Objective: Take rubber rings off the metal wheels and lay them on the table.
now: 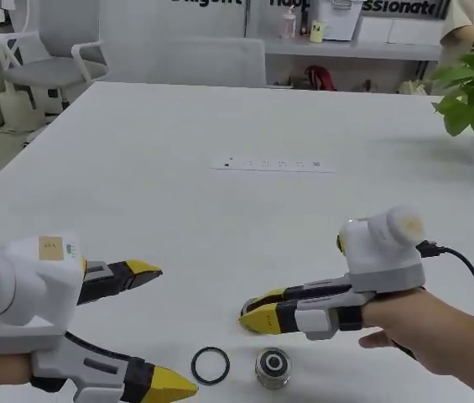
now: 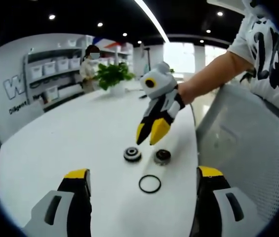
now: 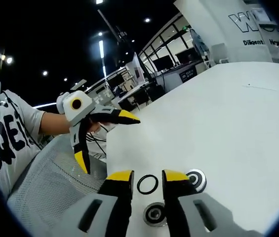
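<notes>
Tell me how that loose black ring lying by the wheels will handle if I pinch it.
The rubber ring looks thin and lies flat, so it will probably be light and floppy, bending out of round when pinched. Lying flush on the smooth white table, it may slide rather than lift; it seems unlikely to roll.

Head view's up high, looking forward and down across the white table (image 1: 220, 210). The left gripper view skims low over it, facing the right gripper (image 2: 148, 142) head-on. The right gripper view, closer in, stares back at the left gripper (image 3: 111, 144). All three catch the black ring (image 1: 210, 365) by the near edge.
</notes>
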The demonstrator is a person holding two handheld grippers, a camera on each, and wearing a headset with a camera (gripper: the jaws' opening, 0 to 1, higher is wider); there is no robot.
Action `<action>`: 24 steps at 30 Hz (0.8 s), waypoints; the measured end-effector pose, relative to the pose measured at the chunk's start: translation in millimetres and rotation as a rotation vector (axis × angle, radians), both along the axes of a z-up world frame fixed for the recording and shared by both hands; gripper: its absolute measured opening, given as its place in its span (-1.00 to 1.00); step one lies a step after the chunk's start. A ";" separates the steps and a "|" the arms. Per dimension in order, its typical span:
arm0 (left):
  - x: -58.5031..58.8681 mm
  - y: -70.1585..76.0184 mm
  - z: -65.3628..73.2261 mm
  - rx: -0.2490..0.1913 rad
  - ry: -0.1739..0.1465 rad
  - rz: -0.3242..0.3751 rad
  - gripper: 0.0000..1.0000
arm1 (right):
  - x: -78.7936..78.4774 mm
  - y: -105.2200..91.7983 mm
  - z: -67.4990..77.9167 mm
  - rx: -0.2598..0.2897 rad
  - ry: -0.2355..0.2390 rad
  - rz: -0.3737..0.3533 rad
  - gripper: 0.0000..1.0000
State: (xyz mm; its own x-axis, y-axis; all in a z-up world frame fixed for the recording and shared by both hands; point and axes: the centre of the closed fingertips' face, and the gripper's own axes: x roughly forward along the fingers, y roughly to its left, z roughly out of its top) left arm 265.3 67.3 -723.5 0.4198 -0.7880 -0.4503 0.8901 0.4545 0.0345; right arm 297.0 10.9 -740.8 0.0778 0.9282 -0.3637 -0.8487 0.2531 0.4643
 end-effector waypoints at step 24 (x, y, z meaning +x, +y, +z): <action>13.7 3.6 10.2 -0.002 -0.023 0.022 0.78 | 16.3 -26.3 24.9 0.022 -0.114 -0.045 -0.39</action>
